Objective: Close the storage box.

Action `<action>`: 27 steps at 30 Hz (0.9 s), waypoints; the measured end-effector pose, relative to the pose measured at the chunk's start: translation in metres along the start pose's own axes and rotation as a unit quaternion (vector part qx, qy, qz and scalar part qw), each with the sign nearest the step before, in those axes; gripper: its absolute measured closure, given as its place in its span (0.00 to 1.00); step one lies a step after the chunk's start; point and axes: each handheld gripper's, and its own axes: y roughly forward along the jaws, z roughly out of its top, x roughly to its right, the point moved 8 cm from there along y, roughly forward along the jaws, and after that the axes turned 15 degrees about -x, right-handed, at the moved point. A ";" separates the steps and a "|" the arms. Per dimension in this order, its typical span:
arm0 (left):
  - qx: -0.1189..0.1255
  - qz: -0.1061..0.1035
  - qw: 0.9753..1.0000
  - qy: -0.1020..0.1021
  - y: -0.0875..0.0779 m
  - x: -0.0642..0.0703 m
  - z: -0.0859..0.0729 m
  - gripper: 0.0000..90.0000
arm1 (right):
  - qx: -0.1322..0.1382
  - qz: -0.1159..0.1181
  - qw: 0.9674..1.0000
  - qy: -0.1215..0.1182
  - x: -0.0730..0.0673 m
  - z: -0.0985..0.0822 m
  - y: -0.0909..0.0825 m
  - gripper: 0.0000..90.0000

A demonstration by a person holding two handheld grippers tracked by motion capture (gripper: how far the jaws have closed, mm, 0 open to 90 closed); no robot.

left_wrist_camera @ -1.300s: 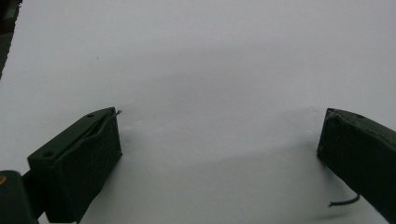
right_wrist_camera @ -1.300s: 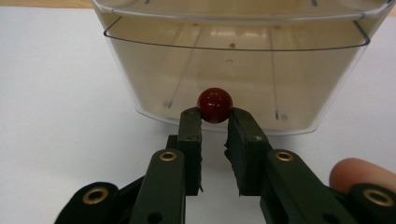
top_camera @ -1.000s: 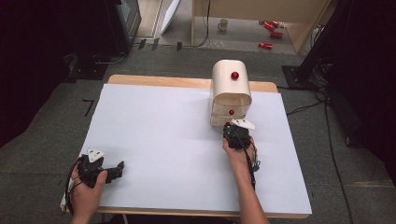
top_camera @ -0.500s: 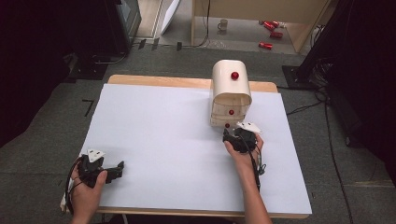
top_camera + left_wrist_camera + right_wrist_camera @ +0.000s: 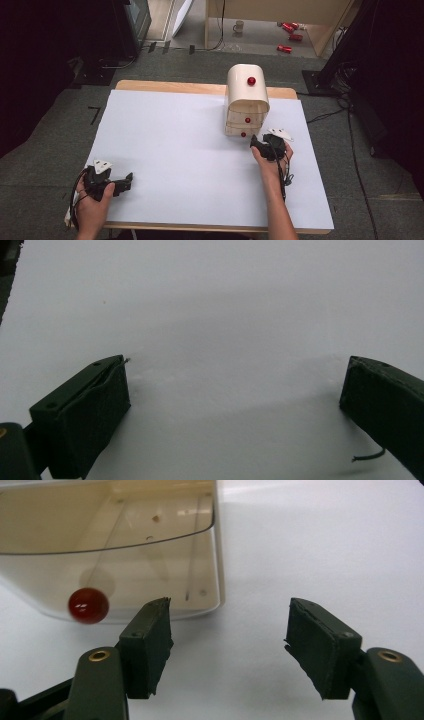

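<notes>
Small cream drawer cabinet [image 5: 246,100] stood at 1 o'clock on worktop [image 5: 175,150]. Right gripper [image 5: 227,630] near its base, fingers spread, empty. Bottom knob [image 5: 88,605] lay off-centre at 10 o'clock; likely needed shifting across before pinching. Left gripper [image 5: 235,400] idle at 7 o'clock, fingers spread.

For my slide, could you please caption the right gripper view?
Open right gripper beside a drawer with a red knob.

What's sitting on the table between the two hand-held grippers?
Nothing: in the high view, bare white table surface runs from the left gripper to the right gripper. The small drawer cabinet stands beyond the right one.
</notes>
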 end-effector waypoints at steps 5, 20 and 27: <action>0.000 0.000 1.000 0.000 0.000 0.000 0.000 0.00 | -0.004 -0.007 1.000 0.014 0.005 0.003 0.004 0.39; 0.000 0.000 1.000 0.000 0.000 0.000 0.000 0.00 | -0.028 0.014 0.999 -0.003 0.023 -0.018 -0.008 0.24; 0.000 0.000 1.000 0.000 0.000 0.000 0.000 0.00 | -0.042 0.025 0.999 -0.009 0.051 -0.047 -0.023 0.09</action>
